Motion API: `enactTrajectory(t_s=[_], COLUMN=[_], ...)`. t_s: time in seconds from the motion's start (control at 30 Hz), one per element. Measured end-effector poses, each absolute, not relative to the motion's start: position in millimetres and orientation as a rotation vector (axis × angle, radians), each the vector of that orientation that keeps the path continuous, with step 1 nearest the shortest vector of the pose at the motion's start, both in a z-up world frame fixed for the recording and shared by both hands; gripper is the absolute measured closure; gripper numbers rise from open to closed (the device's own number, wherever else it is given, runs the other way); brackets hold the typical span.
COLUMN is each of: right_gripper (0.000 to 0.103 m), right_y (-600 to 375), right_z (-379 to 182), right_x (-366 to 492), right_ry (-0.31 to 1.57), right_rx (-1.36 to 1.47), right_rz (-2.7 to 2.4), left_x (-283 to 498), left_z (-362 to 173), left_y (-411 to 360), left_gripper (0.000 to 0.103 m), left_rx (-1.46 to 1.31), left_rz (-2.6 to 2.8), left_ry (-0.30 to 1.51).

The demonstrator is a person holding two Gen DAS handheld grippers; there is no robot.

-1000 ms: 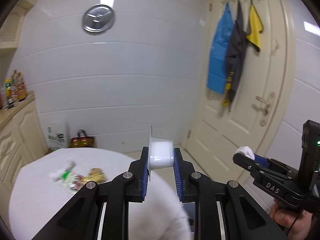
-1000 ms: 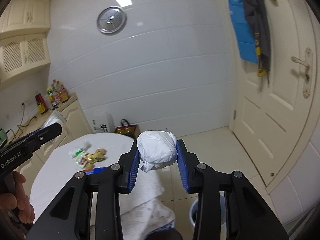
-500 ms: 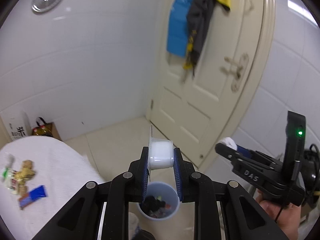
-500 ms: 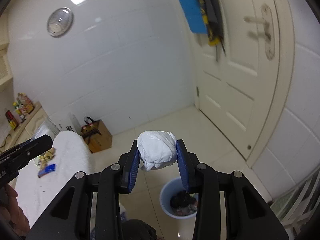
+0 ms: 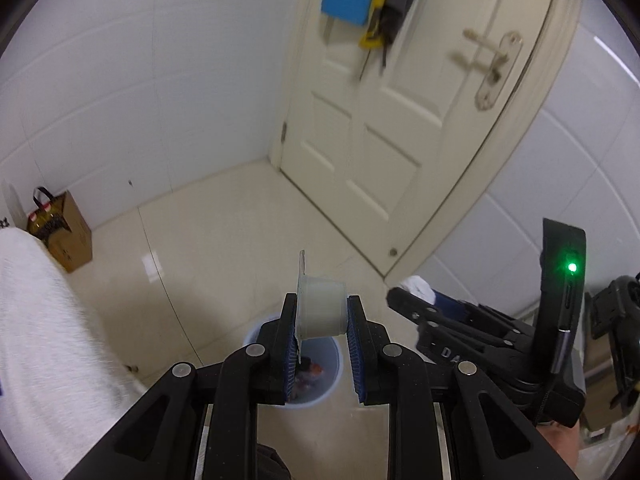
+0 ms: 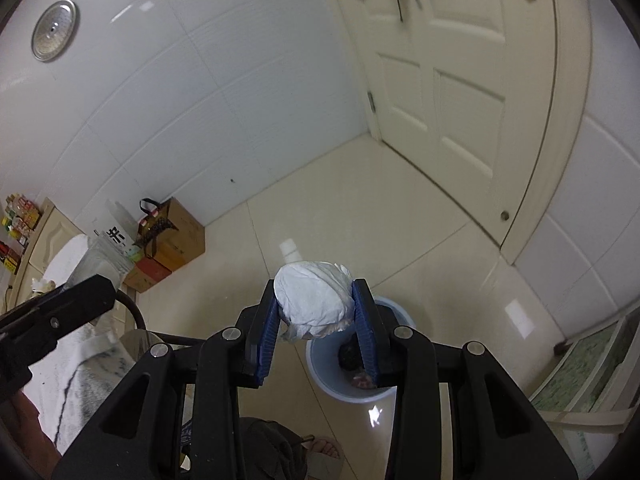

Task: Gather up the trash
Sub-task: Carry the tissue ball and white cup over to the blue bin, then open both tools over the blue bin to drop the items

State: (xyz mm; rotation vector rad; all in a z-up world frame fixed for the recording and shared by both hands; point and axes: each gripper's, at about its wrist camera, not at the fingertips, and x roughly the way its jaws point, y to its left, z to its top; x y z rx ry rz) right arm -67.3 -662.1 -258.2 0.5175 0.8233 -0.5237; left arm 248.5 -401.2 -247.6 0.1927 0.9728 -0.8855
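My left gripper (image 5: pixel 322 312) is shut on a small white plastic cup (image 5: pixel 322 306) with a peeled foil lid, held high over a light blue trash bin (image 5: pixel 318 396) on the floor. The bin holds dark trash. My right gripper (image 6: pixel 316 308) is shut on a crumpled white tissue ball (image 6: pixel 314 300), also above the bin (image 6: pixel 320 364), slightly left of its centre. The right gripper also shows in the left wrist view (image 5: pixel 416 292), to the right of the cup. The left gripper body shows at the left edge of the right wrist view (image 6: pixel 56 312).
A table with a white cloth (image 5: pixel 44 340) stands at the left. A brown cardboard box (image 6: pixel 176 236) with bags sits by the tiled wall. A cream door (image 5: pixel 384 128) with hanging clothes is ahead. My foot (image 6: pixel 326 450) is on the cream tiled floor.
Both grippers swung right and tilted down, away from the table. The trash bin now lies directly below both held items. Both grips are unchanged.
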Motion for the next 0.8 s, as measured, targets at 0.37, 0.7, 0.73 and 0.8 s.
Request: enactTrajectory(t_s=[0.37,0.7,0.73,0.8], right_gripper=[0.065,0.03,0.02,0.01], right_y=[-684.3,-706.1,-707.2,-708.9], right_z=[-304.6,-325.6,-326.0,-326.4], right_x=[-53.6,-53.7,-55.2,-57.7], right_ry=[0.895,0.907,0.902,0.893], right_rx=[0.606,0.697,0.705,0.718], right_rz=[-0.519,-0.533,-0.536,-0.55], left_x=[299.3,326.9,326.6,321.1], left_z=[-293.4,-315.1,-315.5,-311.5], left_y=[-468.3,-517.6,-519.5,-516.9], left_gripper=[0.082,0.016,0.015,0.011], left_rx=[0.261,0.297,0.299,0.305], left_rz=[-0.87,-0.805,-0.796,-0.779], left_ry=[1.1,1.117,1.113,1.095])
